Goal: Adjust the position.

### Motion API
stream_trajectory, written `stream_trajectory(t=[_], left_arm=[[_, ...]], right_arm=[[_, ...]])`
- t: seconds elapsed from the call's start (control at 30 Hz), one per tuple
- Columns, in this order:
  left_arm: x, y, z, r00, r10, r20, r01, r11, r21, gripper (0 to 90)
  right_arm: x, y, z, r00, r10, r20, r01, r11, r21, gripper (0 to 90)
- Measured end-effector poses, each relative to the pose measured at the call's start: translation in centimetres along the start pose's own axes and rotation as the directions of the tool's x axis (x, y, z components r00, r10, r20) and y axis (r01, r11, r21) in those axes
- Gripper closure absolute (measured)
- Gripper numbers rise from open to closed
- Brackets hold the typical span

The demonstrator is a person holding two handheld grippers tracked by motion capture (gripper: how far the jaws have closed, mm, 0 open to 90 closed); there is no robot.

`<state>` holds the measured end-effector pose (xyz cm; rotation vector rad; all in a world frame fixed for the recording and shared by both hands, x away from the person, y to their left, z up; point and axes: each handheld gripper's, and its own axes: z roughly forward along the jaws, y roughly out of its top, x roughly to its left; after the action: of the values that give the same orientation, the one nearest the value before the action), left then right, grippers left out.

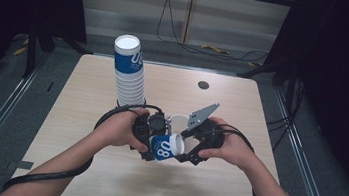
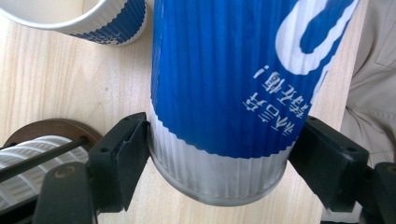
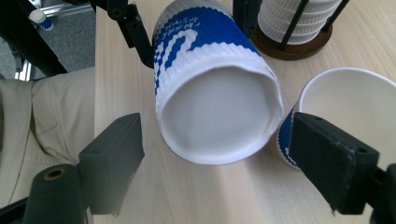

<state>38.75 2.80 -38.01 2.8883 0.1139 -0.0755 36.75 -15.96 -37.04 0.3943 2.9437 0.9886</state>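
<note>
In the high view, a tall stack of cups (image 1: 129, 70) stands in the upper left part of the table (image 1: 84, 117), inside a holder with thin black rods. Just below it, near the middle of the frame, the left gripper (image 1: 153, 143) holds a blue and white paper cup (image 1: 166, 147) that lies on its side, with the open mouth turned to the right. In the left gripper view, both jaws press on the white ribbed bottom part of this cup (image 2: 224, 93), so the gripper is closed on it. To the right in the high view, the right gripper (image 1: 187, 147) is at the mouth of the cup. In the right gripper view, its jaws stand wide on both sides of the rim and do not touch it. A second cup (image 3: 348, 107) stands upright on the table at the right of that frame, just beside the held one.
</note>
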Motion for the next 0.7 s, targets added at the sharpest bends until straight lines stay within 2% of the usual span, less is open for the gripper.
stream_trajectory(t=[0.2, 0.27, 0.3, 0.37, 0.4, 0.43, 0.47, 0.5, 0.53, 0.57, 0.6, 0.63, 0.67, 0.7], left_arm=[[-0.3, 0.4, 0.0, 0.9997, 0.025, 0.002, -0.025, 0.9997, 0.005, 22.5], [-0.4, 0.5, 0.0, 0.9998, 0.018, 0.006, -0.018, 0.9998, 0.000, 22.5], [-0.5, 0.5, 0.1, 0.9995, 0.032, -0.007, -0.032, 0.9995, 0.004, 22.5], [-0.4, 0.5, 0.1, 0.9992, 0.039, -0.005, -0.039, 0.9992, 0.008, 22.2], [-0.4, 0.5, 0.1, 0.9992, 0.039, -0.005, -0.039, 0.9992, 0.008, 22.2], [-0.4, 0.2, 0.1, 0.9993, 0.036, -0.001, -0.036, 0.9992, -0.013, 22.0], [-0.4, 0.2, 0.1, 0.9993, 0.036, -0.001, -0.036, 0.9992, -0.013, 21.4], [-0.3, -0.1, 0.0, 0.9994, 0.034, 0.003, -0.034, 0.9982, -0.050, 20.4], [-0.3, -0.1, 0.0, 0.9994, 0.034, 0.003, -0.034, 0.9982, -0.050, 19.5], [-0.2, -0.5, -0.2, 0.9990, 0.043, -0.006, -0.044, 0.9943, -0.097, 18.7], [-0.2, -0.5, -0.2, 0.9990, 0.043, -0.006, -0.044, 0.9943, -0.097, 18.1], [0.0, -0.9, -0.5, 0.9998, 0.020, 0.008, -0.018, 0.9898, -0.142, 17.6], [0.0, -0.9, -0.5, 0.9998, 0.020, 0.008, -0.018, 0.9898, -0.142, 17.2], [0.2, -1.3, -0.7, 0.9999, 0.010, 0.002, -0.009, 0.9846, -0.175, 17.1]], right_arm=[[0.2, 0.6, 0.5, 0.9999, -0.011, -0.003, 0.011, 0.999, 0.053, 18.4], [0.1, 0.7, 0.6, 0.9998, -0.020, -0.005, 0.020, 0.998, 0.051, 20.1], [0.1, 0.7, 0.8, 0.9997, -0.020, -0.012, 0.021, 0.998, 0.055, 21.7], [0.2, 0.6, 1.1, 0.9989, -0.037, -0.031, 0.038, 0.998, 0.051, 28.9], [0.2, 0.6, 1.1, 0.9987, -0.041, -0.030, 0.043, 0.998, 0.050, 29.0], [0.3, 0.5, 1.1, 0.9989, -0.038, -0.027, 0.039, 0.998, 0.042, 29.1], [0.3, 0.5, 1.1, 0.9989, -0.038, -0.027, 0.039, 0.998, 0.042, 29.1], [0.2, 0.4, 0.9, 0.9987, -0.045, -0.024, 0.046, 0.999, 0.020, 29.2], [0.2, 0.4, 0.9, 0.9987, -0.045, -0.024, 0.046, 0.999, 0.020, 29.2], [0.2, 0.2, 0.6, 0.9989, -0.043, -0.017, 0.043, 0.999, -0.004, 29.1], [0.2, 0.2, 0.6, 0.9989, -0.043, -0.017, 0.043, 0.999, -0.004, 29.1], [0.1, -0.1, 0.3, 0.9993, -0.033, -0.015, 0.033, 0.999, -0.021, 29.1], [0.1, -0.1, 0.3, 0.9993, -0.033, -0.015, 0.033, 0.999, -0.021, 29.1], [0.1, -0.4, 0.0, 0.9996, -0.030, -0.004, 0.029, 0.999, -0.040, 29.1]])
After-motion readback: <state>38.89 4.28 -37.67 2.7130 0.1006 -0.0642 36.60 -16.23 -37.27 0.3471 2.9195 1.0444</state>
